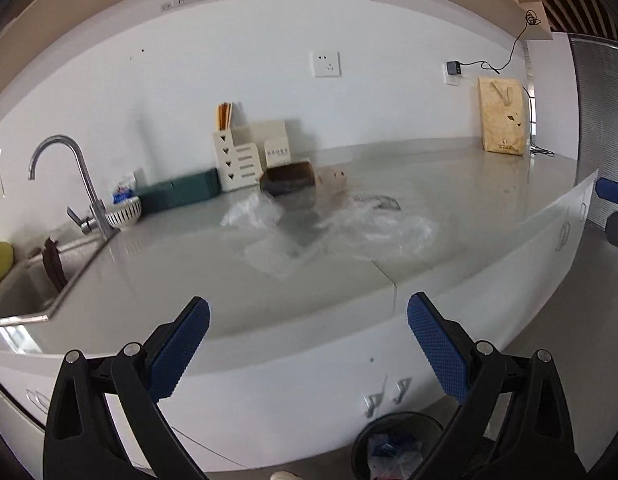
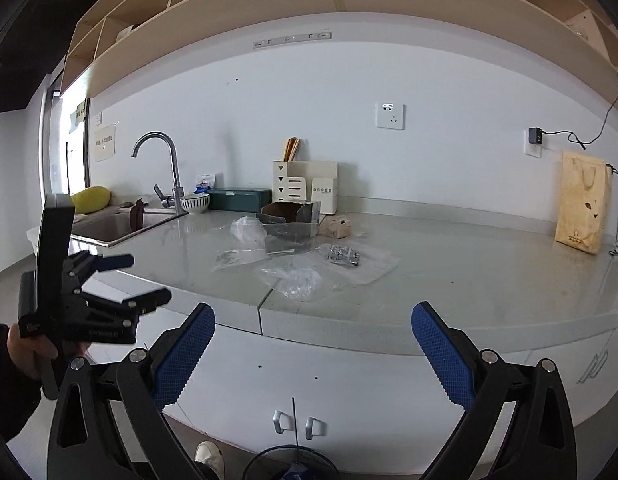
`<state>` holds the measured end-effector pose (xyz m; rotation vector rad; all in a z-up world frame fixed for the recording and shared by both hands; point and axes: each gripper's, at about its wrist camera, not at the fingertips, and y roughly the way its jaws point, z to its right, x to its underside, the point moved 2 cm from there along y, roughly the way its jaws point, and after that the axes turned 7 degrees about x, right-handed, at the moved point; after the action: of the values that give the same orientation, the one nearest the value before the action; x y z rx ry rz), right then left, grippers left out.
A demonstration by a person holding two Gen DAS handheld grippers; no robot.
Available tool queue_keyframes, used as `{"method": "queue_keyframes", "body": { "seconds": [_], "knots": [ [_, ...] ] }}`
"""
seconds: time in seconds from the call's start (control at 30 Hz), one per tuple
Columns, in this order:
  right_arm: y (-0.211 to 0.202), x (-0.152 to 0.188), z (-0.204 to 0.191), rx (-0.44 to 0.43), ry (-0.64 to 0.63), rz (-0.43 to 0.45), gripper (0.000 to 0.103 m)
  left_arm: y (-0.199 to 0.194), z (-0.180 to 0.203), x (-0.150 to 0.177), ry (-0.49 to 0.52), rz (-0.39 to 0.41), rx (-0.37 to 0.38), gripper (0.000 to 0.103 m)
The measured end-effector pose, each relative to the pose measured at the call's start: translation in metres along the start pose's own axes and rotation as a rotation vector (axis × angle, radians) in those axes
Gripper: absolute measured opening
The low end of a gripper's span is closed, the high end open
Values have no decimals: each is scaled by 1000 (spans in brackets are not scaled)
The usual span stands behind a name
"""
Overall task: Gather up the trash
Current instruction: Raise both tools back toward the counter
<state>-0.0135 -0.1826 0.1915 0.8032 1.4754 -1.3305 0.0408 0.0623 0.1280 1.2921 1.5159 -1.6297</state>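
Right wrist view, read from its left edge: the left gripper (image 2: 143, 278) shows from outside in the person's hand, its fingers spread and holding nothing, out in front of the counter's edge. Past the sink (image 2: 109, 228) and faucet (image 2: 165, 168), the trash lies mid-counter: a crumpled clear plastic bag (image 2: 249, 230), a flat clear sleeve (image 2: 239, 258), an open dark cardboard box (image 2: 291, 216), a wrinkled clear wrapper (image 2: 297, 280) nearest the edge, a small tan carton (image 2: 336, 227), and a plastic sheet with a foil blister pack (image 2: 343, 257) on it. The right gripper (image 2: 313, 340) is wide apart too, empty, short of the counter (image 2: 489, 280).

All of that litter sits on the counter untouched, so I judge the collecting barely begun, though the black trash bin (image 1: 397, 446) on the floor below the cabinet doors already holds some scraps.

The left wrist view is blurred over the plastics, so single pieces run together there; the right wrist view sorts them sharply. In return, the left gripper's own camera looks down into the bin, of which the other shows only the rim, and catches a blue tip of the right gripper at its far right edge. A tan paper bag (image 2: 583, 208) stands well apart by the wall.
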Motion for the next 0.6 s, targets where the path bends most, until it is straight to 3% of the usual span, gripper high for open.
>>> {"method": "queue_keyframes", "body": {
  "seconds": [0.13,0.3,0.4,0.5,0.6],
  "knots": [
    [30,-13,3,45,-51,13,99,16,-11,-35,23,28,-42,99],
    [70,-25,21,30,-22,-45,99,43,-28,-62,38,21,-58,99],
    [92,-32,28,-44,-3,-98,99,54,-40,-67,35,20,-55,99],
    [105,-42,28,-121,-35,-105,99,70,-54,-69,41,-10,-6,99],
    [121,-48,27,-112,-83,-141,99,88,-64,-63,66,-51,9,99]
  ]
}}
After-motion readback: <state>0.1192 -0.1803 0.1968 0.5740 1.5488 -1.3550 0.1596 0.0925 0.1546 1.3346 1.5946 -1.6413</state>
